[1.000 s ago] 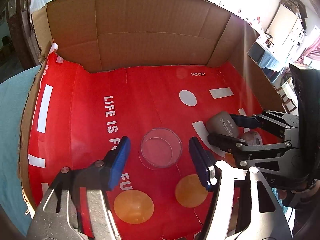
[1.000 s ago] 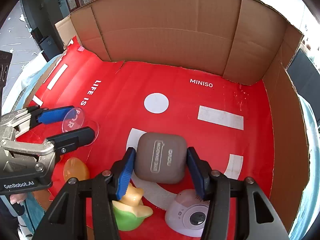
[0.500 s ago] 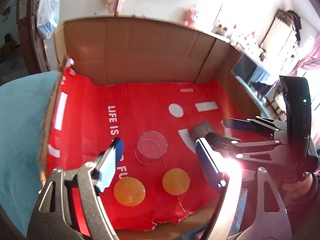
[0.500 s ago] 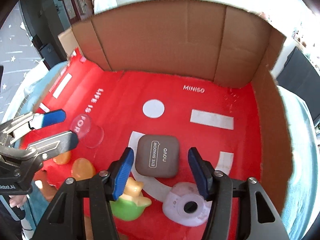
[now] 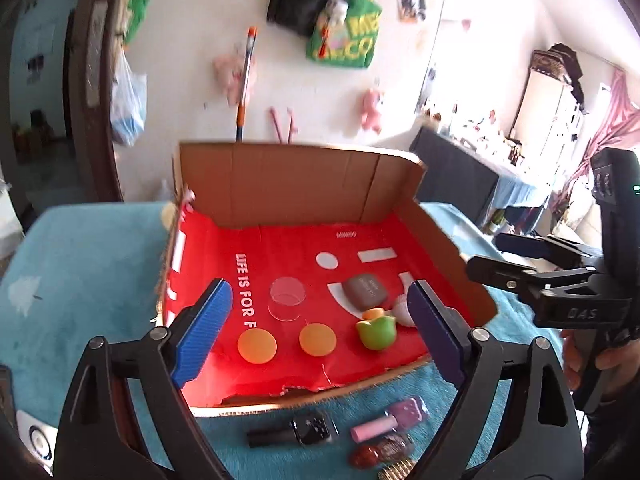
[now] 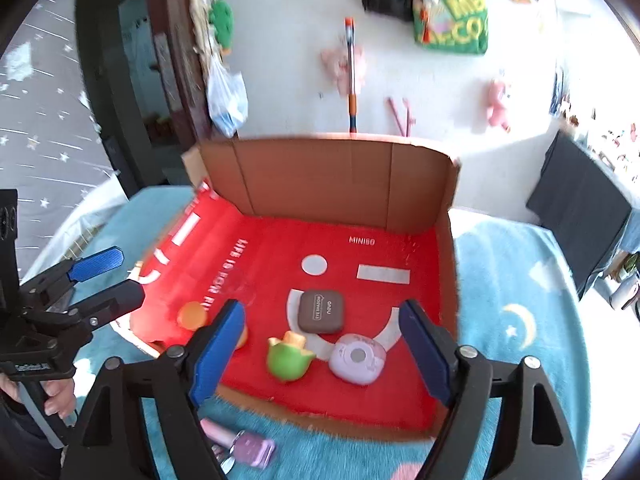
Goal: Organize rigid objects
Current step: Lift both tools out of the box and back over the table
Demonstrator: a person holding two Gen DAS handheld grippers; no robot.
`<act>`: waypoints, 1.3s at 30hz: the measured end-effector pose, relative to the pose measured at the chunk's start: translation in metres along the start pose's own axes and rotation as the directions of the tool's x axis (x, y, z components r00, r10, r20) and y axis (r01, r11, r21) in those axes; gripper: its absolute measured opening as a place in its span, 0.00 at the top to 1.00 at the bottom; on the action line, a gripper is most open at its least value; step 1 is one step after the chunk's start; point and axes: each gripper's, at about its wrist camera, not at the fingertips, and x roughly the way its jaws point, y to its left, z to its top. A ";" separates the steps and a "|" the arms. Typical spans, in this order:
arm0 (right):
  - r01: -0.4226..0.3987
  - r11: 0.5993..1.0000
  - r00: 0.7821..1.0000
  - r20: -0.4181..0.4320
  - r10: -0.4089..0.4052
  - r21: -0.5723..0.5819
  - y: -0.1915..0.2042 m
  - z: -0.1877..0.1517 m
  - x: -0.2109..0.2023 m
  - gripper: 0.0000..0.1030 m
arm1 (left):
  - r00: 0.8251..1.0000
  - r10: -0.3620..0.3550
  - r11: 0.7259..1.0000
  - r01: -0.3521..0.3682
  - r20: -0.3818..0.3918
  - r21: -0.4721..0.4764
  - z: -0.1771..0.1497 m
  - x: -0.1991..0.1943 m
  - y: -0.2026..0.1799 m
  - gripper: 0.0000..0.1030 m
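Note:
Both grippers hover above the near edge of a cardboard box (image 5: 304,184) lined in red. My left gripper (image 5: 319,296) is open and its jaws are still opening, with nothing held. My right gripper (image 6: 322,312) is the same, open, widening and empty. On the red liner lie a clear round dish (image 5: 286,298), a brown eye shadow case (image 6: 321,312), a green tulip-shaped toy (image 6: 288,356), a lilac round compact (image 6: 357,360) and two orange discs (image 5: 257,346). Each gripper shows in the other's view, the right gripper (image 5: 486,254) and the left gripper (image 6: 126,276).
The box stands on a teal cloth (image 5: 88,272). In front of it lie a black nail polish bottle (image 5: 296,432), a lilac one (image 6: 244,446) and a dark red one (image 5: 380,450). A hand (image 6: 60,396) holds the left gripper's handle. The box has tall walls at the back and right.
Both grippers have risen and pulled back out of the box, and their jaws have widened. The right gripper's jaws came away from the eye shadow case. The clear dish stayed put.

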 end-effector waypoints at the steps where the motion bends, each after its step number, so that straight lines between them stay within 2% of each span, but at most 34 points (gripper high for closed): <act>1: 0.001 1.000 1.000 0.020 -0.001 -0.003 0.002 -0.003 -0.011 0.16 | 1.000 0.007 1.000 -0.007 0.020 0.006 -0.002 -0.009 -0.004 0.09; 5: 0.013 1.000 0.995 0.103 -0.011 -0.027 0.012 -0.020 -0.053 0.08 | 0.994 0.019 0.999 -0.023 0.105 0.035 -0.020 -0.046 -0.022 0.08; 10: 0.052 0.996 0.977 0.209 -0.036 -0.072 0.027 -0.060 -0.100 0.03 | 0.985 0.048 0.994 -0.063 0.167 0.085 -0.053 -0.073 -0.046 0.07; 14: 0.101 0.993 0.953 0.293 -0.081 -0.054 0.032 -0.103 -0.124 0.00 | 0.980 0.063 0.992 -0.082 0.191 0.093 -0.086 -0.088 -0.061 0.06; 17: 0.112 0.993 0.944 0.318 -0.091 -0.049 0.036 -0.134 -0.132 0.00 | 0.980 0.063 0.992 -0.082 0.190 0.098 -0.106 -0.092 -0.065 0.06; 21: 0.087 0.996 0.941 0.329 -0.081 -0.006 0.036 -0.167 -0.129 0.00 | 0.978 0.089 0.989 -0.109 0.186 0.096 -0.131 -0.091 -0.066 0.06; 24: 0.124 0.992 0.932 0.345 -0.115 -0.005 0.041 -0.189 -0.120 0.00 | 0.983 0.098 0.989 -0.113 0.158 0.092 -0.148 -0.080 -0.062 0.06; 26: 0.172 0.985 0.919 0.357 -0.165 0.012 0.044 -0.204 -0.112 0.00 | 0.986 0.104 0.989 -0.116 0.127 0.090 -0.160 -0.069 -0.058 0.06; 27: 0.167 0.986 0.918 0.364 -0.157 0.004 0.045 -0.210 -0.109 0.00 | 0.987 0.107 0.989 -0.118 0.118 0.084 -0.164 -0.066 -0.056 0.06; 33: 0.097 0.993 0.932 0.345 -0.116 0.072 0.036 -0.223 -0.083 0.00 | 0.988 0.116 0.991 -0.123 0.101 0.060 -0.182 -0.050 -0.044 0.06; 39: 0.124 0.986 0.930 0.333 -0.154 0.109 0.027 -0.235 -0.065 0.00 | 0.990 0.127 0.992 -0.127 0.066 0.004 -0.197 -0.036 -0.025 0.06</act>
